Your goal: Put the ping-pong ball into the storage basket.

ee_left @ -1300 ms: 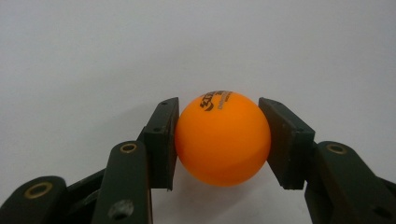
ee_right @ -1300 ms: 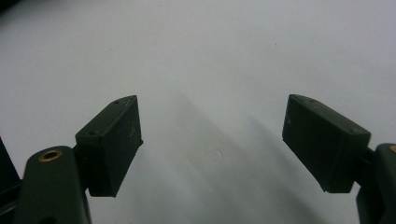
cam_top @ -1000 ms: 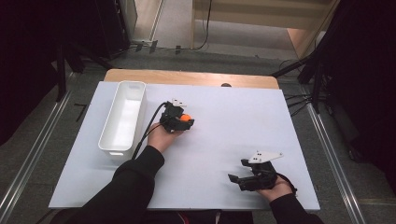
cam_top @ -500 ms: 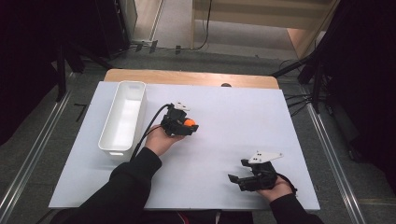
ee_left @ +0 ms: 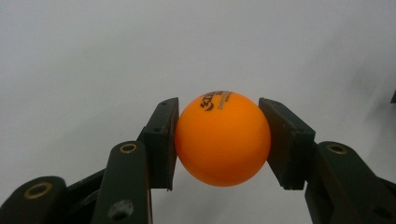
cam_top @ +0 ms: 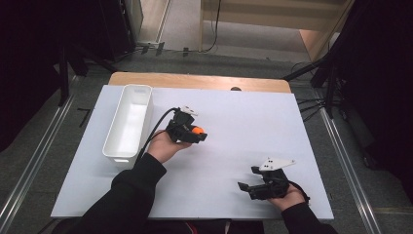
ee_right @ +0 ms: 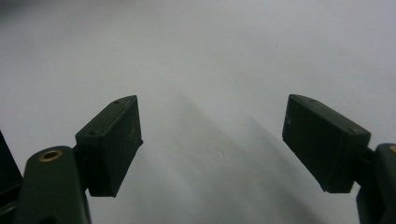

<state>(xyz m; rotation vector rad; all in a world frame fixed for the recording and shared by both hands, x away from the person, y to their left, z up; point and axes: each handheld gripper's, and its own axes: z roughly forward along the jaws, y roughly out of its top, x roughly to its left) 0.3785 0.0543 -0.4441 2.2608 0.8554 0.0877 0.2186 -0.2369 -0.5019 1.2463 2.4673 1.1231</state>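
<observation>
1. The step in hand looks like the carry: the left gripper (cam_top: 195, 132) has its two black jaws clamped on a small orange plastic table-tennis ball (ee_left: 222, 138), one pad on each side (black print shows on the ball's top). In the high view the ball (cam_top: 197, 130) sits in the gripper above the middle of the table, a little toward the far edge and just right of the tray.

2. The next move, as I judge it, calls for swinging the ball leftward over the long white rectangular plastic tray (cam_top: 127, 122) and lowering it inside the walls before the pads part; a round, light ball would likely bounce or roll if let go from high up.

3. The right gripper (cam_top: 249, 187) rests near the table's near right corner, its jaws standing wide apart with nothing between them.

4. The white sheet-covered table (cam_top: 253, 122) is bare apart from the tray, which lies along its left edge toward the far left corner; a strip of pale wood (cam_top: 195, 80) shows at the far edge.

5. Around it: grey carpeted floor (cam_top: 185, 58), metal floor rails (cam_top: 29, 170) at the sides, dark stands and trailing cables.
</observation>
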